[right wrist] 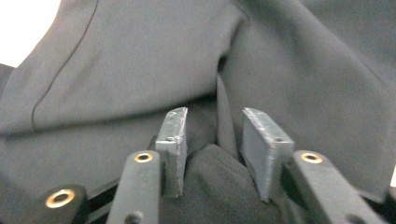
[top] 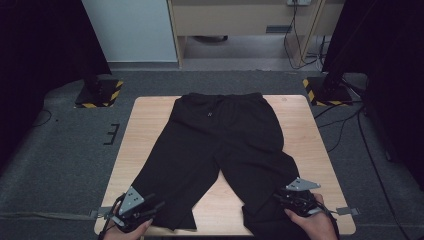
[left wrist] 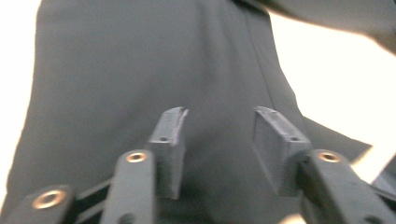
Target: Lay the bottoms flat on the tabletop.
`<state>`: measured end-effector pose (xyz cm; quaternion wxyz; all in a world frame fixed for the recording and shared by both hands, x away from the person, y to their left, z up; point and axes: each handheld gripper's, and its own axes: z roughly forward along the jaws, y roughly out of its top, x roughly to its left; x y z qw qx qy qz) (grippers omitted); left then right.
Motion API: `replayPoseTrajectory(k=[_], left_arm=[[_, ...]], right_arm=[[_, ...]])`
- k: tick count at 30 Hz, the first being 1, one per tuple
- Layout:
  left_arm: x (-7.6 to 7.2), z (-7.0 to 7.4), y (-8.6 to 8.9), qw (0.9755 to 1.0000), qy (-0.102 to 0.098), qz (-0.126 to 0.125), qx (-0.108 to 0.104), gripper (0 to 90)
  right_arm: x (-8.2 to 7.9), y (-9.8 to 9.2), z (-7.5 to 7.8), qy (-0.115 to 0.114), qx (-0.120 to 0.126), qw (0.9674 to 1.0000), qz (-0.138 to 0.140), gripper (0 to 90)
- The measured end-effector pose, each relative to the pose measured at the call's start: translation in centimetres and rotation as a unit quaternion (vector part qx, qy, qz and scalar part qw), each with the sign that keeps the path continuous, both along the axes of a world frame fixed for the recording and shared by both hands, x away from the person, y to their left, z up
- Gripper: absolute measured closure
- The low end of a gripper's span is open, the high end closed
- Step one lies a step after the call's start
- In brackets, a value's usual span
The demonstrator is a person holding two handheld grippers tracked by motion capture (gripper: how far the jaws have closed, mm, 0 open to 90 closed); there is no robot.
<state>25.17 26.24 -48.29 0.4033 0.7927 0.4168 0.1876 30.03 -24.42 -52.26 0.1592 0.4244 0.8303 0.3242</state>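
A pair of black trousers (top: 220, 145) is spread flat on a light wooden table (top: 145, 125), waistband at the far edge, the two legs splayed toward the near edge. The end of each leg lies at a gripper.

In the left gripper view, the left gripper (left wrist: 219, 140) is seen with its jaws parted over the smooth cloth of one leg (left wrist: 140, 70); the cloth lies beneath and beyond the pads (left wrist: 170, 140), and nothing is caught between them. In the high view this gripper (top: 135, 210) sits at the near left corner, beside the leg's outer edge.

In the right gripper view, the right gripper (right wrist: 212, 144) is seen with its jaws partly apart, and a raised fold of the black cloth (right wrist: 212, 163) stands in the gap. Whether the pads press on that fold cannot be told. In the high view this gripper (top: 300, 197) rests at the hem of the other leg.

The hems are cut off by the lower edge of the high view. The bright table is washed out to white in both gripper views, and the left gripper view is slightly blurred.
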Motion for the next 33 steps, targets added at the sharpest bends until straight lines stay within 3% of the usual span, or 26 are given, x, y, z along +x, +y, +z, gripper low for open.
replayPoseTrajectory(k=[4, 6, 13, 18, 21, 23, 26, 30, 33], left_arm=[[1.3, -0.9, 0.5, 0.9992, 0.000, 0.013, 0.038, 47.7], [1.4, -1.6, 0.8, 0.9987, 0.003, 0.023, 0.044, 42.9], [0.0, -2.9, 1.4, 0.9992, 0.015, 0.022, 0.030, 35.8], [0.2, -3.5, 1.7, 0.9988, 0.035, 0.023, 0.025, 37.1], [0.8, -4.1, 1.7, 0.9977, 0.058, 0.022, 0.027, 41.6], [1.0, -4.4, 1.7, 0.9980, 0.050, 0.019, 0.033, 42.6], [1.3, -4.5, 1.7, 0.9983, 0.045, 0.016, 0.035, 42.0], [1.3, -4.5, 1.6, 0.9984, 0.043, 0.012, 0.035, 42.3], [1.2, -4.2, 1.5, 0.9977, 0.054, 0.012, 0.039, 63.7]], right_arm=[[-1.0, -0.9, 0.2, 0.007, -0.004, 1.0000, 0.004, 75.8], [-1.5, -1.2, 0.3, 0.011, -0.010, 0.9998, 0.012, 80.2], [-1.6, -1.7, 0.4, 0.012, -0.012, 0.9997, 0.015, 87.5], [-1.1, -1.9, 0.7, 0.007, 0.000, 1.0000, 0.007, 87.5], [-0.9, -2.1, 1.1, 0.003, 0.011, 0.9999, -0.001, 84.6], [-0.9, -2.0, 1.5, -0.008, 0.022, 0.9997, -0.003, 76.9], [-0.8, -1.8, 2.2, -0.023, 0.040, 0.9988, -0.014, 58.0], [-0.5, -1.4, 2.8, -0.045, 0.052, 0.9974, -0.022, 45.7], [-0.5, -1.1, 2.9, -0.049, 0.053, 0.9971, -0.023, 44.7]])
